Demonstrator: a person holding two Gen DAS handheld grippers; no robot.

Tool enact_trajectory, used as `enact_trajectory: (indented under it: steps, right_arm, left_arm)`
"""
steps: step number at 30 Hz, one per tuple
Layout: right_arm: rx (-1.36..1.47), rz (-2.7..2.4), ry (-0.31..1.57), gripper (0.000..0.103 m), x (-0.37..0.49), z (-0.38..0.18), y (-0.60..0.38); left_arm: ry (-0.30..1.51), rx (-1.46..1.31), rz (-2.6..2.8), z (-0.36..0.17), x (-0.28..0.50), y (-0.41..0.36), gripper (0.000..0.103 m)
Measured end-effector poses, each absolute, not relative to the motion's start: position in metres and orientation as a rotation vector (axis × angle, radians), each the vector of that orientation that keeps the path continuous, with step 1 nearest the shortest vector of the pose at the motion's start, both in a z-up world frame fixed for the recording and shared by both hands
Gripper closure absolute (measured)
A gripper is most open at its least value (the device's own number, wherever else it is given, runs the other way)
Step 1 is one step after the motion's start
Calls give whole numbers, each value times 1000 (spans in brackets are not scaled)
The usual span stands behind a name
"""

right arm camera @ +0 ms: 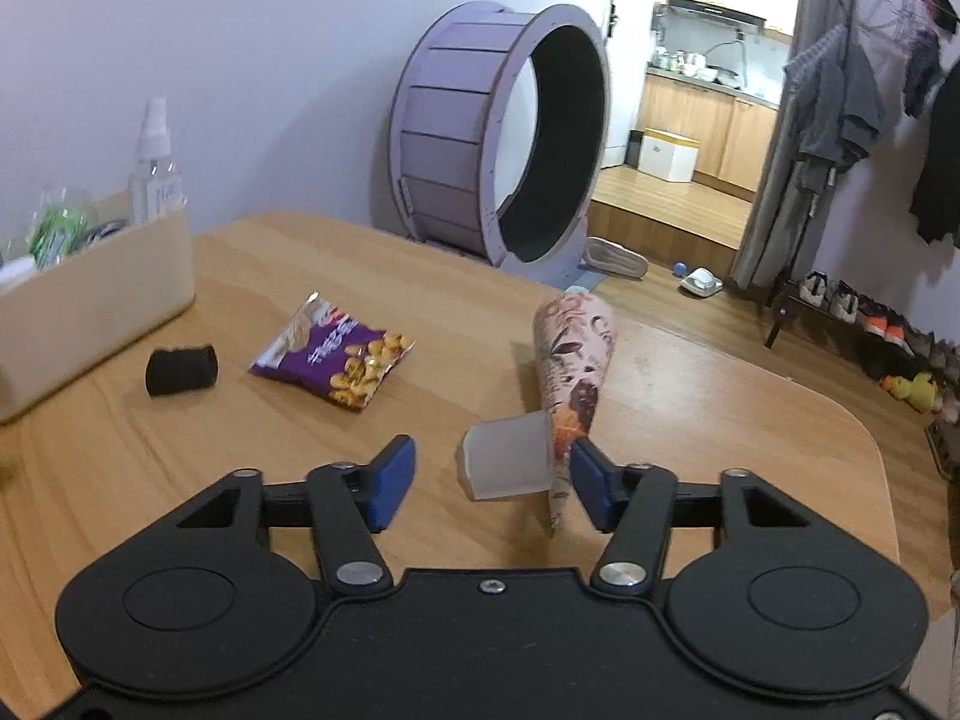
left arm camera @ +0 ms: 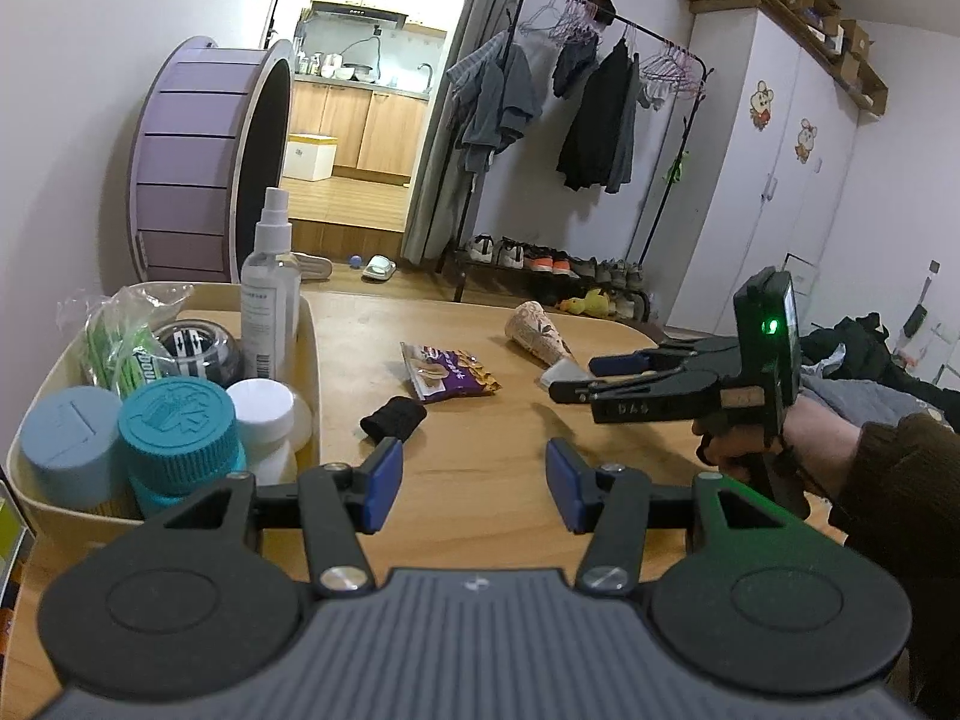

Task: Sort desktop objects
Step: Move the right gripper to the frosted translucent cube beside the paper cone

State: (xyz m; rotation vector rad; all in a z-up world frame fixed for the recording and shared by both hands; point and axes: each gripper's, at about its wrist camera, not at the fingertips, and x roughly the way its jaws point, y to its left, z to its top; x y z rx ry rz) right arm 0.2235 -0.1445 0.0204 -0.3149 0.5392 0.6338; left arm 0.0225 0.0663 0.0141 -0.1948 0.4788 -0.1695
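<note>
Right gripper (right arm camera: pixel 492 483) spread wide around the tip of a printed cone (right arm camera: pixel 573 354), apparently not clamping, left gripper (left arm camera: pixel 474 483) agape over bare table (left arm camera: pixel 480 420), purple snack bag (left arm camera: pixel 450 373) and black roll (left arm camera: pixel 393 418) between cone and cream bin (left arm camera: pixel 312 360), bin holding spray bottle (left arm camera: pixel 270 300), teal-lidded jar (left arm camera: pixel 180 438), blue tub (left arm camera: pixel 69 438), white jar (left arm camera: pixel 264 414), green packets (left arm camera: pixel 120 348).

The cream bin (right arm camera: pixel 90 294) is running off the left edge of the right wrist view, blurring at its near corner, and its wall is hiding most of the spray bottle (right arm camera: pixel 153 162). In the left wrist view the teal-lidded jar (left arm camera: pixel 177 420) is covering the lower part of the white-capped jar (left arm camera: pixel 261 402), and the print on the spray bottle's label (left arm camera: pixel 264 330) is staying too small to read.
</note>
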Motion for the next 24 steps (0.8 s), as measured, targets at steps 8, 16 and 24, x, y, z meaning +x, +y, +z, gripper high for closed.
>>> enact_trajectory:
  steps: [8, 16, 24]
  right_arm:
    - [-406, 619, 514, 76, 220, 17, -140]
    - [-300, 648, 494, 89, 209, 37, -158]
    - [-196, 728, 572, 89, 195, 46, -172]
  left_arm:
    - [492, -182, -172, 13, 20, 64, 52]
    - [467, -200, -168, 19, 14, 69, 52]
    - [465, -209, -170, 19, 10, 74, 52]
